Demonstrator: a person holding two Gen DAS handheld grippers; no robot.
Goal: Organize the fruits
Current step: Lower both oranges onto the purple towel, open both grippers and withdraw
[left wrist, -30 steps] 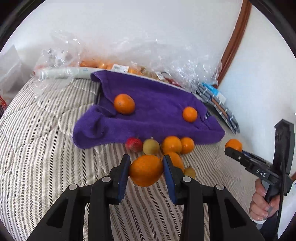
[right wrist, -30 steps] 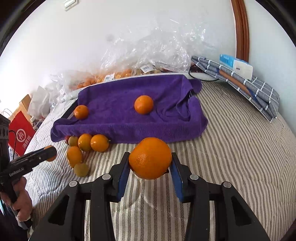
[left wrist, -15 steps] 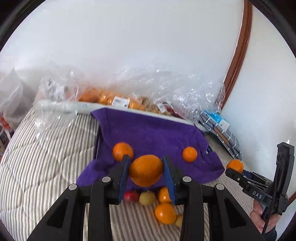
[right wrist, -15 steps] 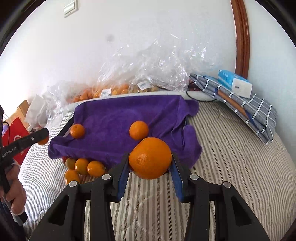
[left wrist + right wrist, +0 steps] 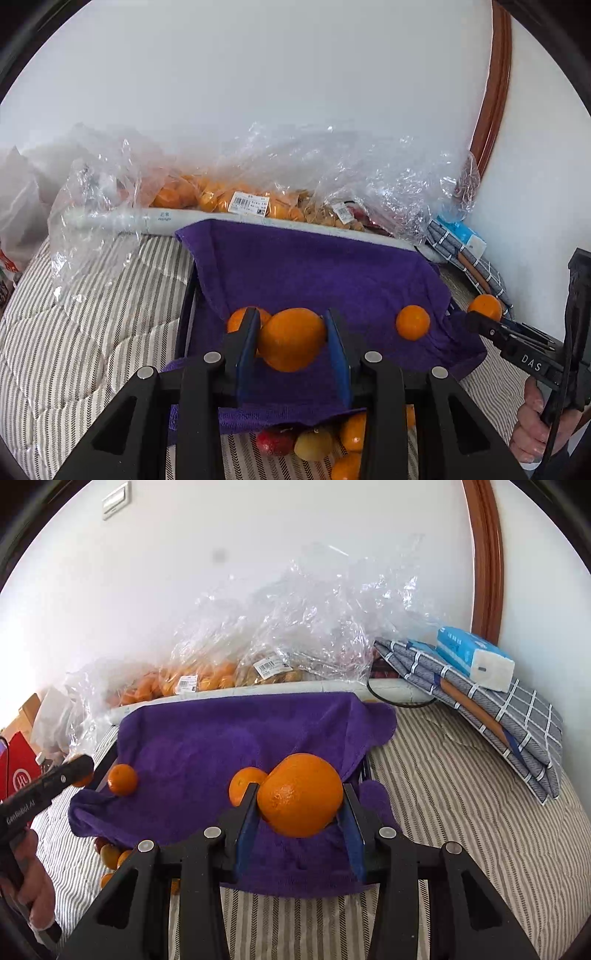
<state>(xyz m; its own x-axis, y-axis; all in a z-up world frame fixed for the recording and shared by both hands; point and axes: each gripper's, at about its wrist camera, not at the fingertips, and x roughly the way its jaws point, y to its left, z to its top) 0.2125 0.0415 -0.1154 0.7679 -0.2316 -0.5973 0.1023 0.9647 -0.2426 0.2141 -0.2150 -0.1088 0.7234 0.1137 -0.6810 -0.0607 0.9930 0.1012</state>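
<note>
Left gripper (image 5: pixel 291 341): jaws clamped on an orange (image 5: pixel 291 339), held above the near part of the purple towel (image 5: pixel 314 273). Right gripper (image 5: pixel 300 801): jaws clamped on a larger orange (image 5: pixel 300 794), also above the towel's near edge.

The towel drapes over a dark tray on the striped bedding (image 5: pixel 461 812). Two loose oranges rest on it: one at the left (image 5: pixel 122 779), one nearer the middle (image 5: pixel 245 784), partly hidden behind the right gripper's left finger.

Near side, off the towel: a cluster of fruit lies on the bedding, including a red fruit (image 5: pixel 275 441), a yellow-green one (image 5: pixel 314 445) and several oranges (image 5: pixel 352 432), partly covered by the towel's hem.

Far side, against the wall: clear plastic bags (image 5: pixel 295 627) with more oranges inside. Far right: folded checked cloth (image 5: pixel 517 720) with a blue tissue pack (image 5: pixel 474 657) on top.
</note>
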